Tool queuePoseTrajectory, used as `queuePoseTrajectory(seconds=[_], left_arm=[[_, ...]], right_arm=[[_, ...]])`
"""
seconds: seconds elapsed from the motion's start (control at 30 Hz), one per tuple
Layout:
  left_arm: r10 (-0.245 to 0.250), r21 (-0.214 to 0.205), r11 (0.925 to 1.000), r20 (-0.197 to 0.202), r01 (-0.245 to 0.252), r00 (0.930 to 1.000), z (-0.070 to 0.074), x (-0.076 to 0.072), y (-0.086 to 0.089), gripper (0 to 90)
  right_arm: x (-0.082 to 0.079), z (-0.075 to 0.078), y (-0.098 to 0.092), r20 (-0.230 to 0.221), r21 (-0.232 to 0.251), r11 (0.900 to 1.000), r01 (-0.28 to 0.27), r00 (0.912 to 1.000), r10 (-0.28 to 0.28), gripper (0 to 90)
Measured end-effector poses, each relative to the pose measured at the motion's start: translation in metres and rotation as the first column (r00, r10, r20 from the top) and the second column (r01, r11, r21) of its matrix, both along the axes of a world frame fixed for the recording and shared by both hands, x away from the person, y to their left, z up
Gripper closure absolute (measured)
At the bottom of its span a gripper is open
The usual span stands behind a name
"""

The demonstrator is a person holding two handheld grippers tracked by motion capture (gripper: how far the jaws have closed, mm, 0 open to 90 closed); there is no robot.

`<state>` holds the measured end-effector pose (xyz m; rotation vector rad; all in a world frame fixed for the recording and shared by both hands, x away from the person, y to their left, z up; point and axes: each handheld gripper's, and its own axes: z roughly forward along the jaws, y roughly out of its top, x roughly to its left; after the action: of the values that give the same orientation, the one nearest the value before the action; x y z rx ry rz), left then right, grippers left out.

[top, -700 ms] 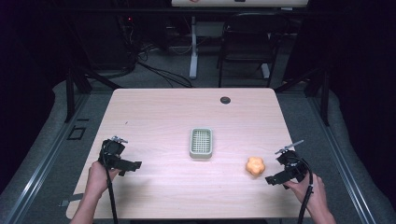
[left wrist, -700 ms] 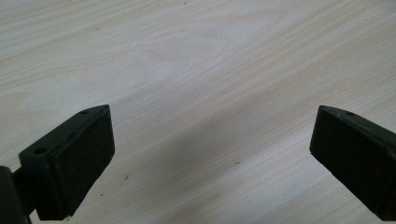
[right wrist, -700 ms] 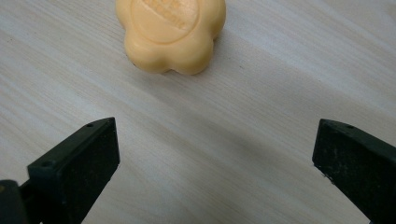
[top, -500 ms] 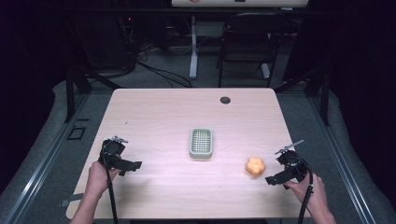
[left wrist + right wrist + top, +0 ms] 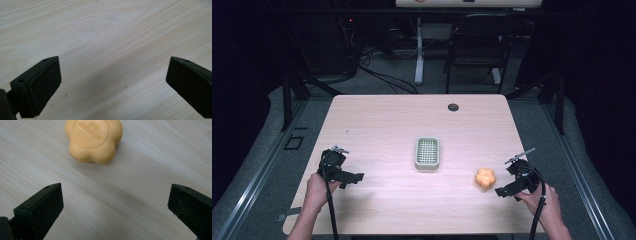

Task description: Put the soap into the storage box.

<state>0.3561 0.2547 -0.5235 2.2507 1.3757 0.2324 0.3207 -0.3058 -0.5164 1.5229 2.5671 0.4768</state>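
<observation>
A flower-shaped orange soap [image 5: 485,177] lies flat on the wooden table [image 5: 412,120], toward the right side of its near half. The right gripper [image 5: 515,181] sits just beside the soap, on its right, held by the person's right hand [image 5: 543,201] at the table's near right corner. In the right gripper view the soap [image 5: 93,139] rests ahead of the two black jaws, which stand wide apart with only bare wood between them; nothing is gripped, and the soap is not touched. Its top face carries a round stamped mark with lettering too faint to read. The left gripper [image 5: 343,172] is held by the left hand [image 5: 318,190] over the near left part of the table, well apart from the soap. Its jaws are also spread wide, with only wood grain between them. A small pale green basket [image 5: 427,153] with a slatted floor stands near the middle of the table, between the two grippers and to the left of the soap. A dark round cap [image 5: 453,107] lies near the far edge.
</observation>
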Motion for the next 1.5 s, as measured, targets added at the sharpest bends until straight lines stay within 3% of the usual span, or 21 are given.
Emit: queuePoseTrajectory(seconds=[0.43, 0.63, 0.9, 1.0, 1.1, 1.13, 1.27, 1.3, 1.33, 1.5], left_arm=[[0.001, -0.004, 1.0, 0.0, -0.001, 1.0, -0.001, 0.0, -0.001, 0.0], [-0.001, -0.003, 1.0, -0.003, 0.001, 1.0, -0.001, 0.0, -0.002, 0.0], [-0.002, -0.002, 1.0, -0.002, 0.002, 1.0, -0.001, 0.0, -0.001, 0.0], [-0.002, -0.001, 1.0, -0.002, 0.002, 1.0, -0.001, 0.0, -0.002, 0.0], [0.0, -0.002, 1.0, -0.002, 0.0, 1.0, -0.001, 0.0, -0.001, 0.0], [0.0, -0.002, 1.0, -0.002, 0.0, 1.0, -0.001, 0.0, -0.001, 0.0], [0.0, -0.004, 1.0, -0.002, 0.0, 1.0, -0.002, 0.0, -0.002, 0.0], [0.0, -0.003, 1.0, -0.002, 0.0, 1.0, -0.002, 0.0, -0.002, 0.0], [-0.001, -0.003, 1.0, -0.003, 0.001, 1.0, -0.002, 0.0, -0.002, 0.0], [-0.002, -0.004, 1.0, -0.003, 0.002, 1.0, -0.002, 0.001, -0.002, 0.0]], right_arm=[[0.013, 0.006, 0.008, 0.009, 0.01, 0.9998, -0.018, 0.9998, 0.018, 0.0], [0.021, 0.006, 0.018, -0.018, 0.01, 0.9988, -0.047, 0.9987, 0.047, 0.0], [0.036, 0.003, 0.034, -0.031, -0.004, 0.9973, -0.073, 0.9968, 0.073, 0.0], [0.041, 0.003, 0.04, -0.031, -0.032, 0.9961, -0.083, 0.9962, 0.082, 0.0], [0.044, 0.0, 0.046, -0.029, -0.017, 0.997, -0.076, 0.9967, 0.076, 0.0], [0.046, 0.001, 0.046, -0.045, -0.045, 0.994, -0.1, 0.9942, 0.098, 0.0], [0.05, -0.002, 0.051, -0.051, -0.038, 0.995, -0.093, 0.9945, 0.091, 0.0], [0.049, -0.008, 0.053, -0.014, 0.013, 0.9988, -0.047, 0.9988, 0.047, 0.0], [0.052, -0.004, 0.052, -0.059, -0.036, 0.9953, -0.09, 0.9944, 0.088, 0.0], [0.056, -0.009, 0.057, -0.068, -0.059, 0.9939, -0.093, 0.9937, 0.089, 2.1]])
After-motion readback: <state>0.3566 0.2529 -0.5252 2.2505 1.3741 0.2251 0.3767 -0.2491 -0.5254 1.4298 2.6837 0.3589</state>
